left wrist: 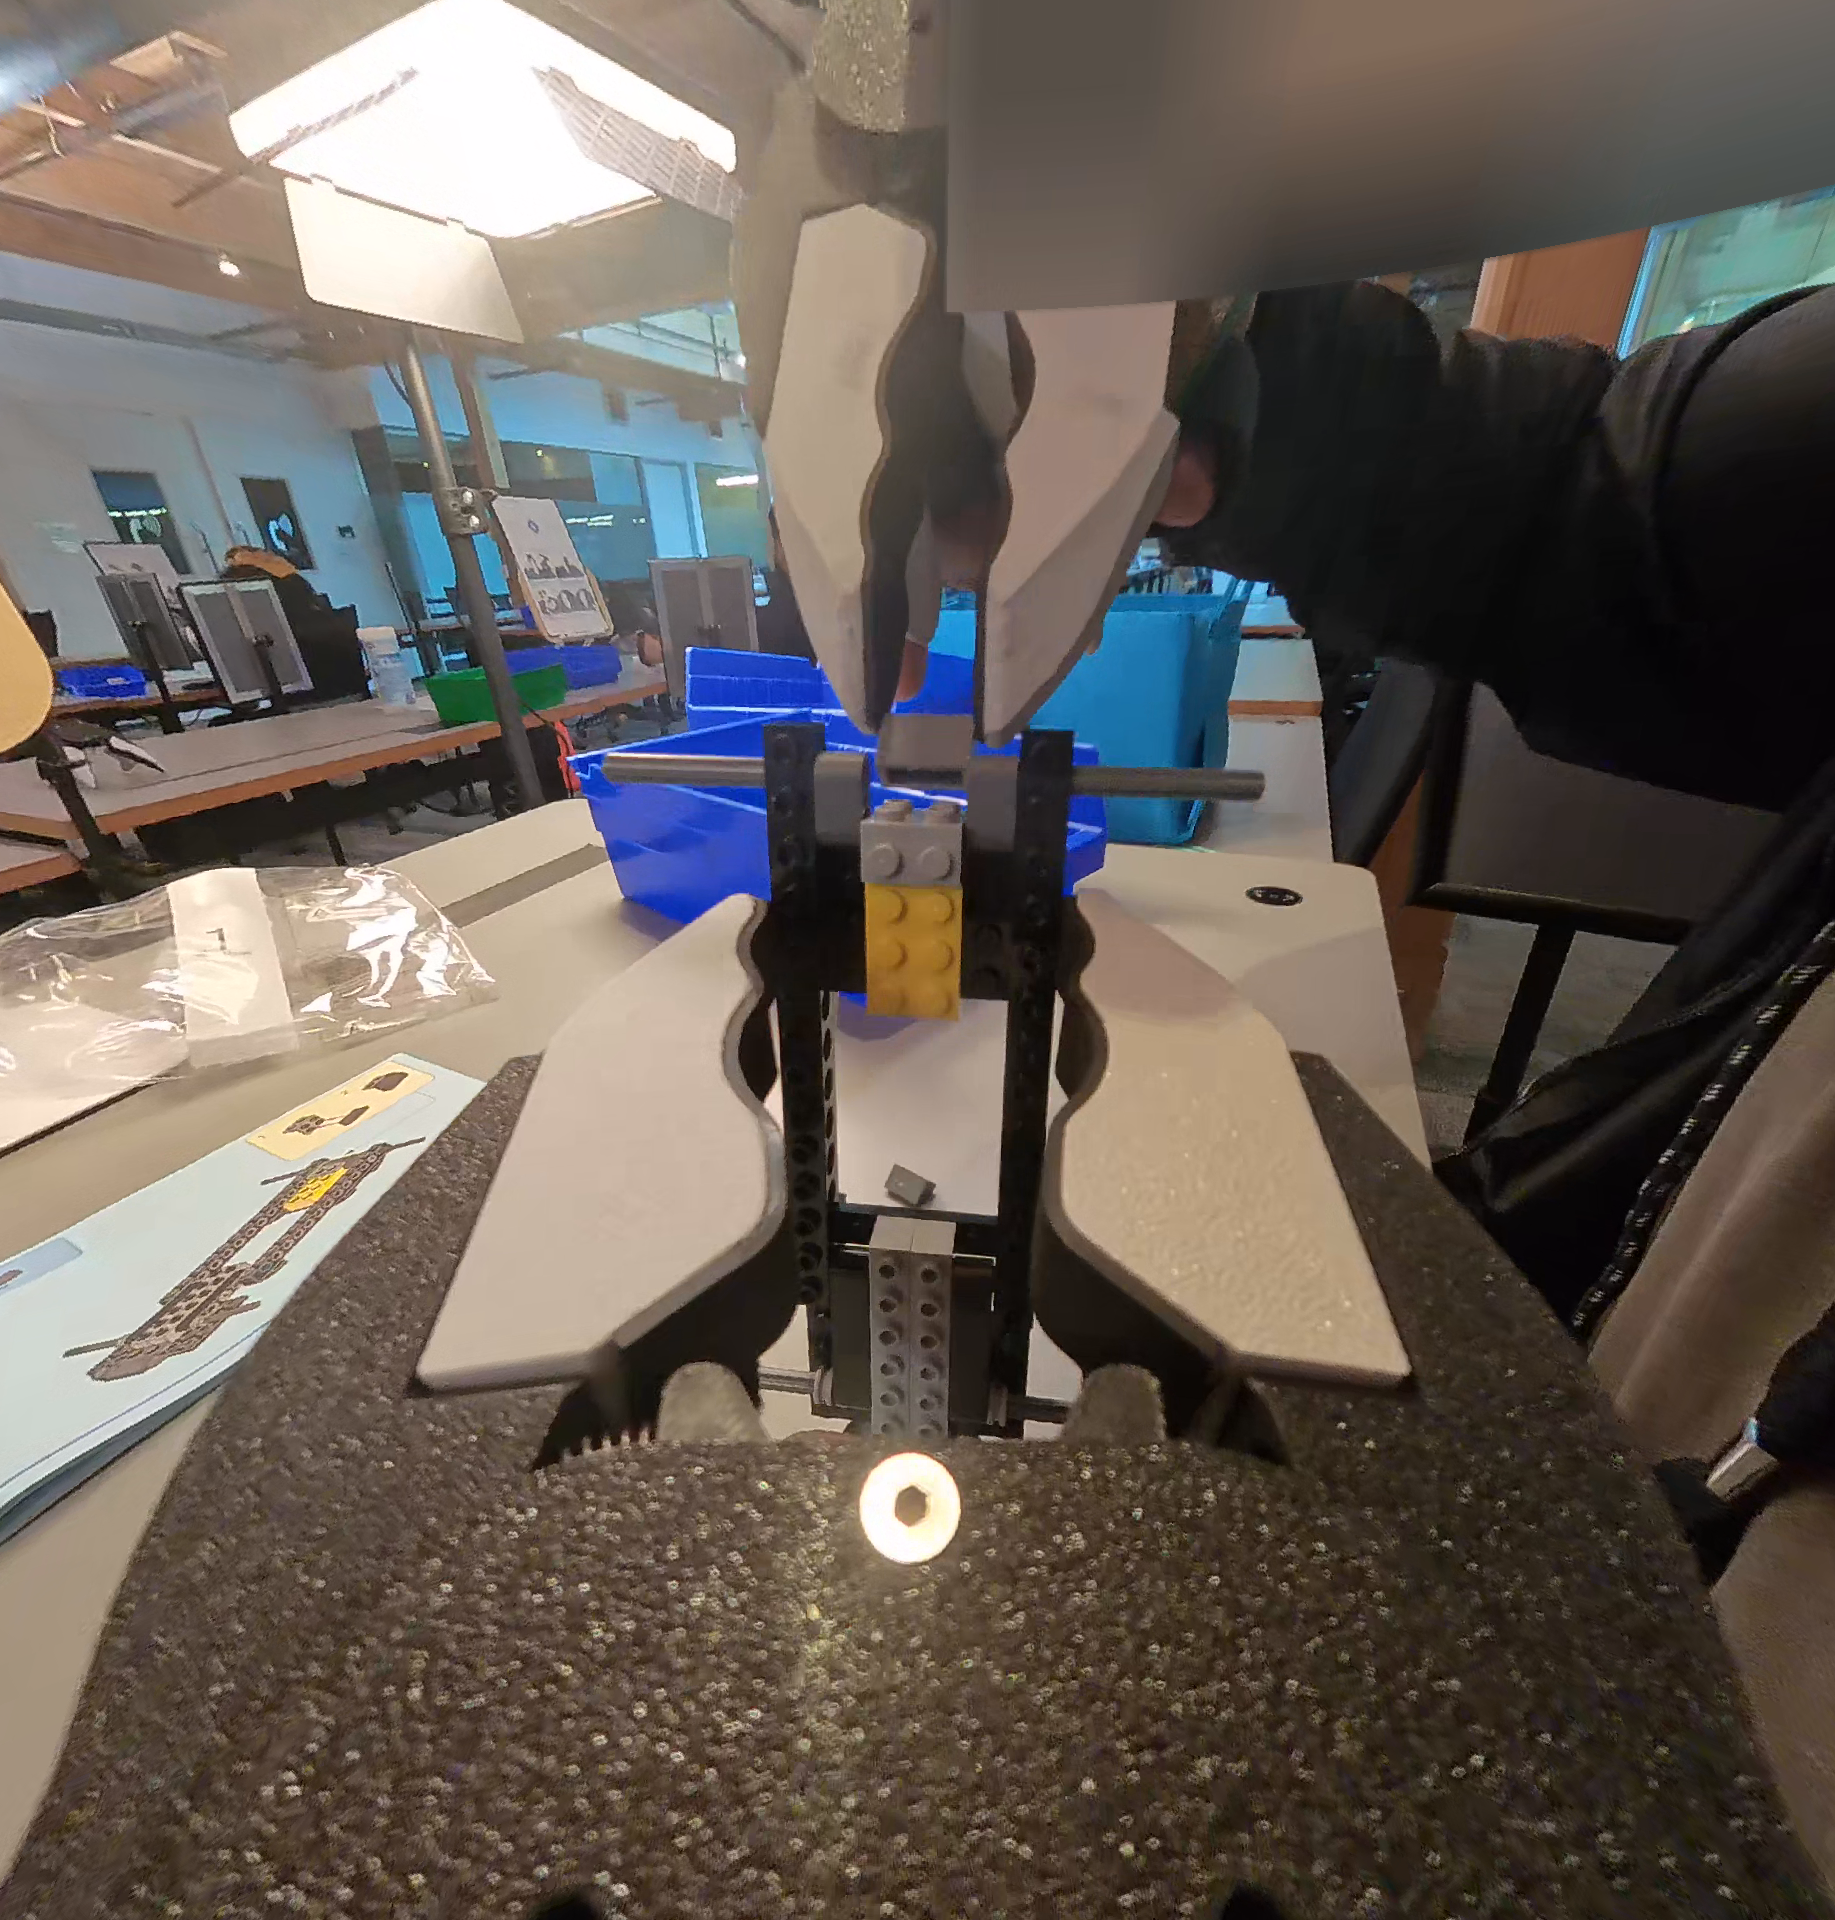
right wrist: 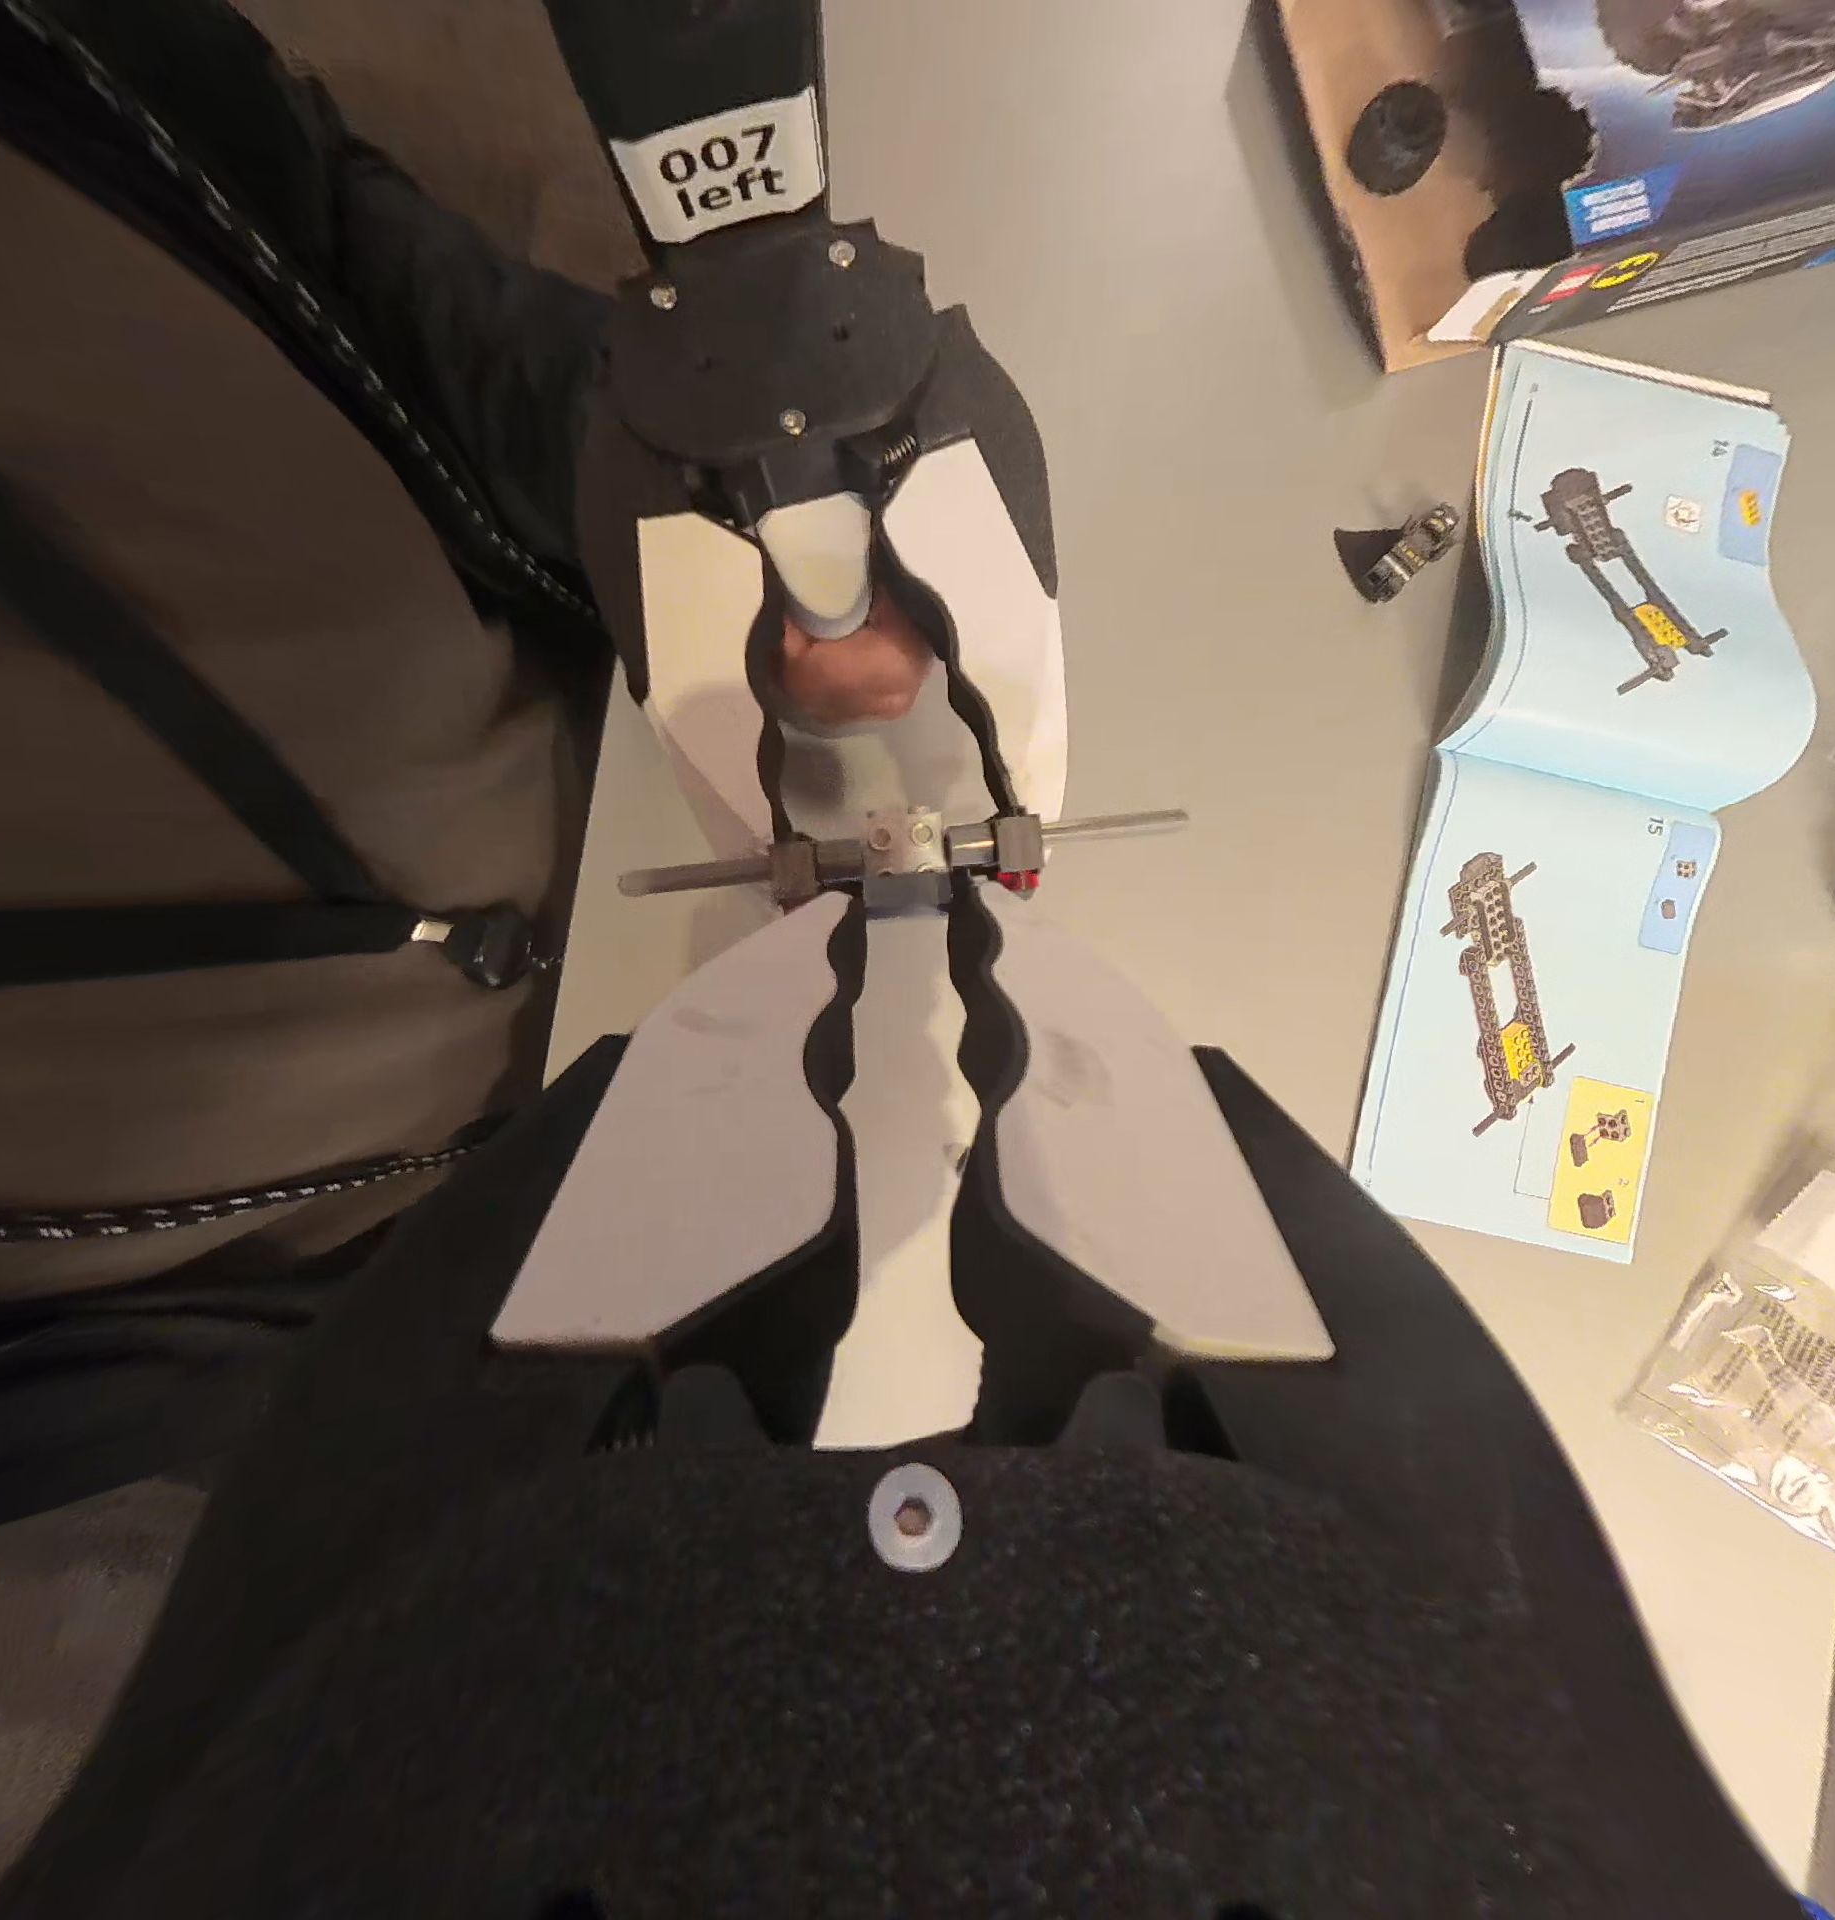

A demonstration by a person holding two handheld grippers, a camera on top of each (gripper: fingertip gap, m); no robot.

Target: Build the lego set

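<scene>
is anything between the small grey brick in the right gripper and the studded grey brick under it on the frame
Nothing visible. The right gripper pinches a small grey brick directly above the studded light grey brick, with only open air between them. The left gripper clamps the black beam frame lower down, clear of that gap.

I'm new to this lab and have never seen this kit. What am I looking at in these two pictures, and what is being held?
No robot arm here: a person holds two hand-held grippers, each with a camera looking along its two fingers. The left camera looks level across the table; the right one looks down from above.

The left gripper clamps a black toy-brick frame by its two long beams; the frame carries a yellow brick and a grey axle.

The right gripper comes down from above, pinching a small grey brick at the frame's top.

On the grey table lie an open instruction booklet, clear plastic bags, a cardboard box and blue bins.
</scene>
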